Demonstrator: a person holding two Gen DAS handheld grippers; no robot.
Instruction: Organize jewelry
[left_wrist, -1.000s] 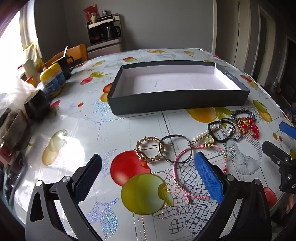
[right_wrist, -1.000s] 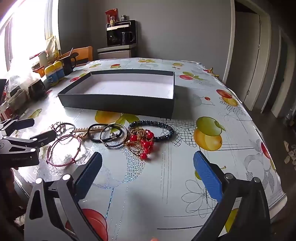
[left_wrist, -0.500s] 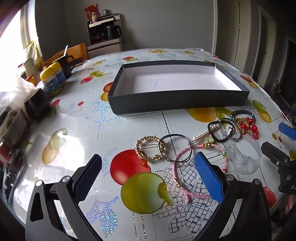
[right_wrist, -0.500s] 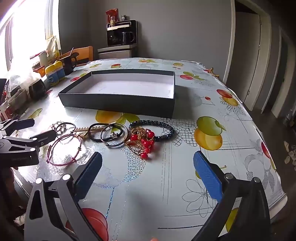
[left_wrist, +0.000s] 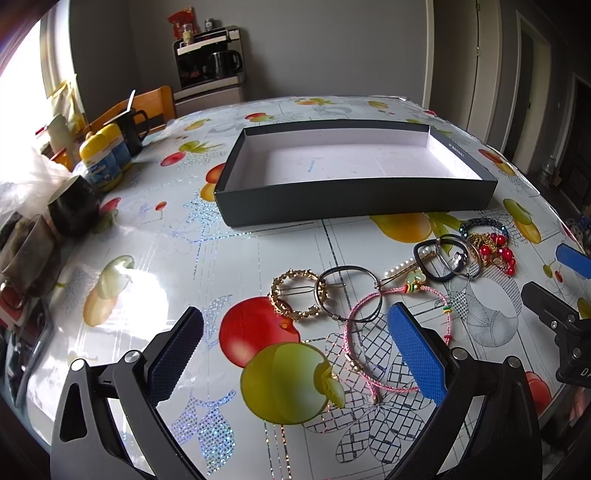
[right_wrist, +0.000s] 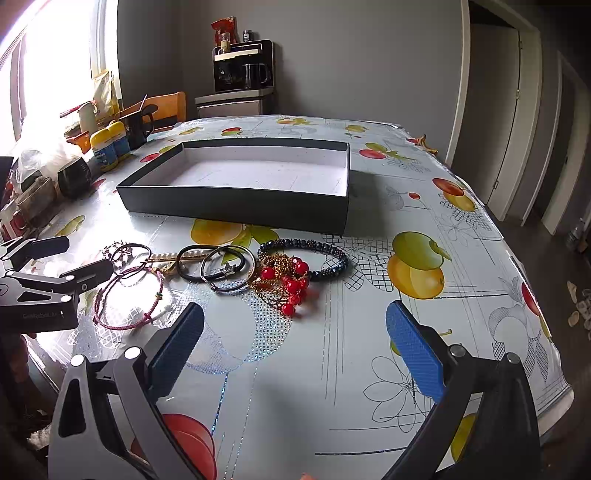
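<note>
jewelry (right_wrist: 229, 273) overlaps; pieces tangled.

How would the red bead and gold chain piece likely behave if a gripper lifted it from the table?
The red bead and gold chain piece lies in a loose heap, so it would probably hang limp and dangle. Its chain overlaps the dark bead bracelet and sits against the black hair ties, so it might snag and drag them. Round beads could slip between flat fingers.
</note>
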